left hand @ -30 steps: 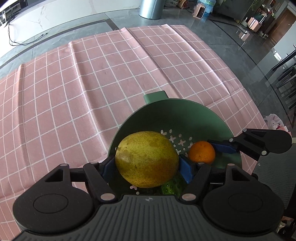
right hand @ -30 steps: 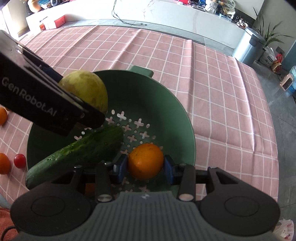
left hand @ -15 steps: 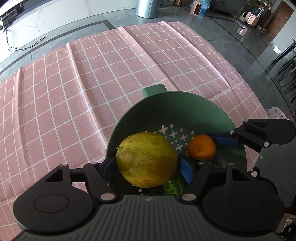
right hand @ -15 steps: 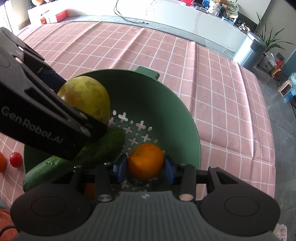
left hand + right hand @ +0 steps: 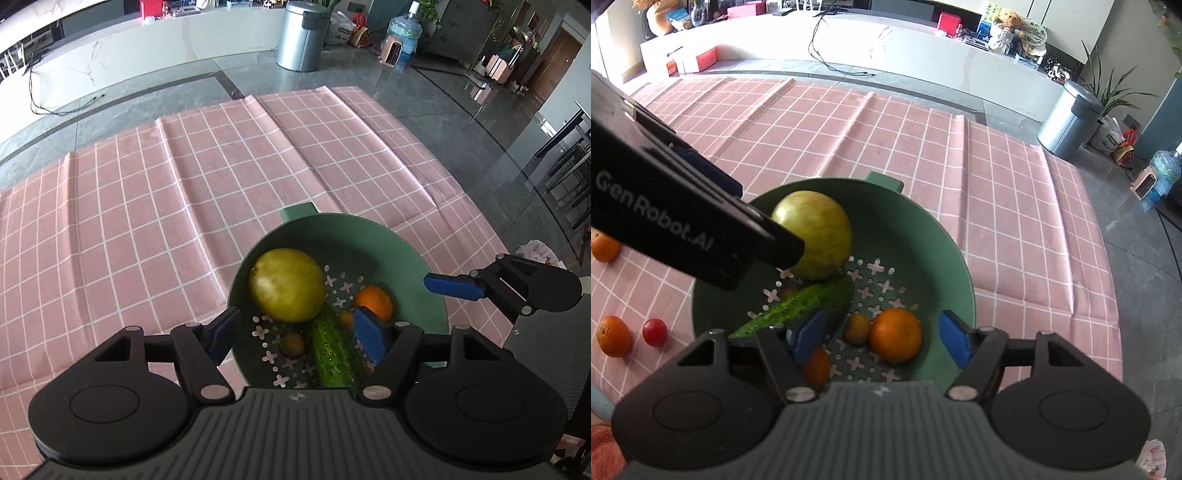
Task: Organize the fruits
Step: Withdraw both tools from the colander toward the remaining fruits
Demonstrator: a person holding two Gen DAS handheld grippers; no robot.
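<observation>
Fruits lie in the green colander (image 5: 388,236) on the pink checked desk (image 5: 147,221): a yellow-green pear (image 5: 286,284), an orange (image 5: 895,339) and a cucumber (image 5: 332,350), while left tongs (image 5: 295,332) and right tongs (image 5: 879,336) both gape, holding nothing.

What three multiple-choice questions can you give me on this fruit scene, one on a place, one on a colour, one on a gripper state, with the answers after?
1. Where does the pear lie?
A. in the colander
B. on the cloth
C. in a gripper

2. What colour is the tablecloth?
A. blue
B. pink
C. white

3. How is the right gripper?
A. shut on the orange
B. shut, empty
C. open

Answers: 1 A, it rests on the colander's wall beside the cucumber. 2 B, pink with white lines. 3 C, both pads stand clear of the orange.
</observation>
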